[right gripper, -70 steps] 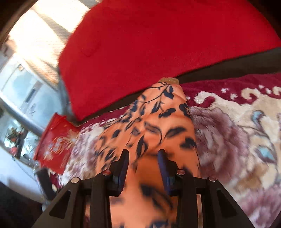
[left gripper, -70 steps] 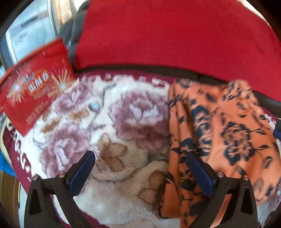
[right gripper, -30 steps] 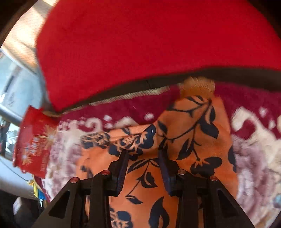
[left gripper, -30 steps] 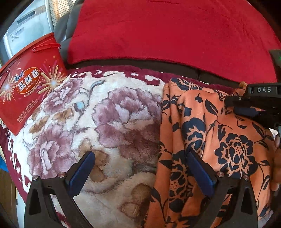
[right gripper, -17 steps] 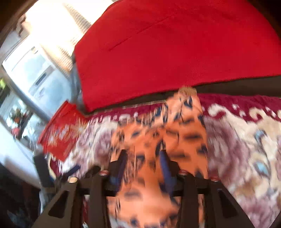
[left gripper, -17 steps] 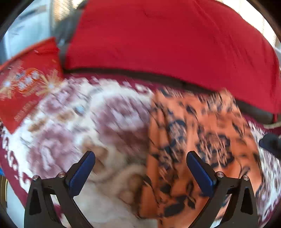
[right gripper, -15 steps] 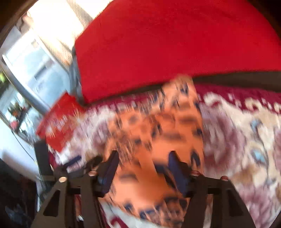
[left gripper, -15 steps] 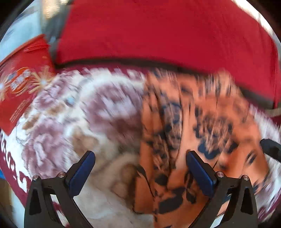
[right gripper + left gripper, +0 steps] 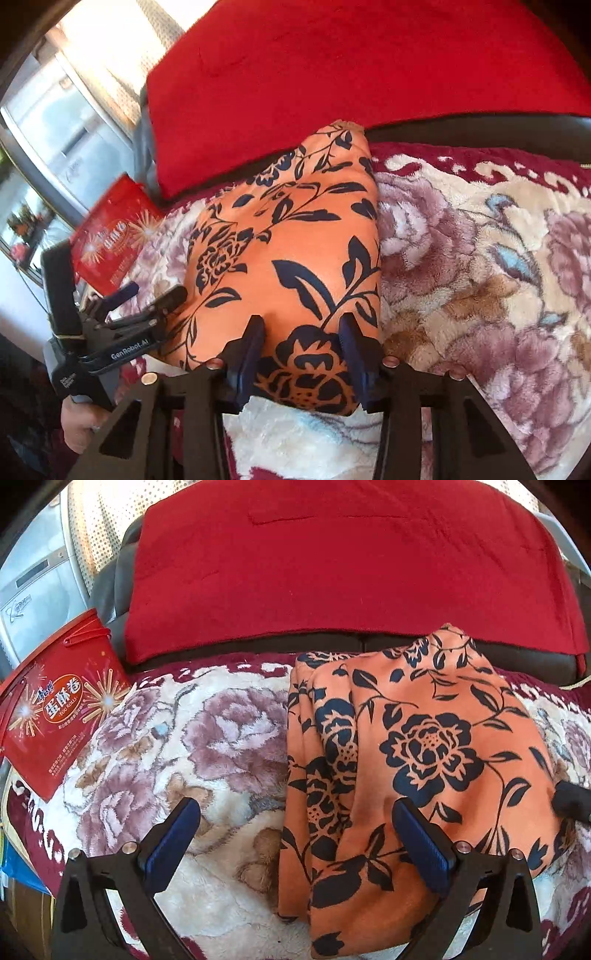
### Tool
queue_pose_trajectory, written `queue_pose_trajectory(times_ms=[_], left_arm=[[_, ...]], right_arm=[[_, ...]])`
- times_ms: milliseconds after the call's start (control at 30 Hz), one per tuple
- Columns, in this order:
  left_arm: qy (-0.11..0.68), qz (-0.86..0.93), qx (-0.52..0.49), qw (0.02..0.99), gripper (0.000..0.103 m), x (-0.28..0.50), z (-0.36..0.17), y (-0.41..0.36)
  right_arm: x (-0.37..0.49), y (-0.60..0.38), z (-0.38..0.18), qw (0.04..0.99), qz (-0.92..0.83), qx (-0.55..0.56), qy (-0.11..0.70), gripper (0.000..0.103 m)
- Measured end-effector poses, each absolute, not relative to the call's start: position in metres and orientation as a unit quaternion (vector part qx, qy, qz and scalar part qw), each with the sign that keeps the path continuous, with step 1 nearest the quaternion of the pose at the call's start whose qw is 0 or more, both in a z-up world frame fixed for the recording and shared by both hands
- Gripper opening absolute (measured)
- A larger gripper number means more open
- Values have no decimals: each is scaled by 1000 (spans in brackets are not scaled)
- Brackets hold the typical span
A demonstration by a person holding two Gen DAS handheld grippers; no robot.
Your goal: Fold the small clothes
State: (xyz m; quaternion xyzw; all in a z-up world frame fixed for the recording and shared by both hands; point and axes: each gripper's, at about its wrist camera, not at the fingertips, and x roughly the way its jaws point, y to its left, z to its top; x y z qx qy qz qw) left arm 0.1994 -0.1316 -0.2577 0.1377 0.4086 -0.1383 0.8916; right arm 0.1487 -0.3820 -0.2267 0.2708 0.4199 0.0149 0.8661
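The folded orange floral garment (image 9: 424, 746) is lying on the floral blanket (image 9: 192, 738); left gripper (image 9: 295, 845) and right gripper (image 9: 303, 350) are hovering, fingers spread.

Far left of the left hand-held gripper (image 9: 295, 849), the red box (image 9: 59, 716) carries "蛋酥卷" and "EGG ROLLS" in an orange oval; smaller lines below are unreadable. In the right wrist view, the left hand-held gripper's body reads "GenRobot.AI"
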Motion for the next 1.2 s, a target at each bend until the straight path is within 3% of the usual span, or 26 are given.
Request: queue_pose_trajectory(times_ms=[267, 400, 533, 800, 967, 1200], left_arm=[[399, -139, 158, 893, 103, 200, -262, -137], [399, -142, 166, 891, 103, 199, -264, -138], [403, -147, 172, 887, 103, 200, -269, -139], [475, -172, 76, 860, 103, 211, -296, -127], [490, -193, 96, 845, 103, 219, -290, -127], [433, -152, 78, 885, 103, 226, -258, -109]], right_arm=[[139, -392, -208, 880, 42, 310, 358, 45], [154, -380, -231, 866, 36, 279, 412, 45], [155, -387, -237, 863, 38, 308, 399, 45], [152, -397, -243, 856, 61, 341, 382, 45], [148, -396, -244, 861, 67, 335, 377, 45], [144, -409, -232, 858, 70, 358, 362, 46]])
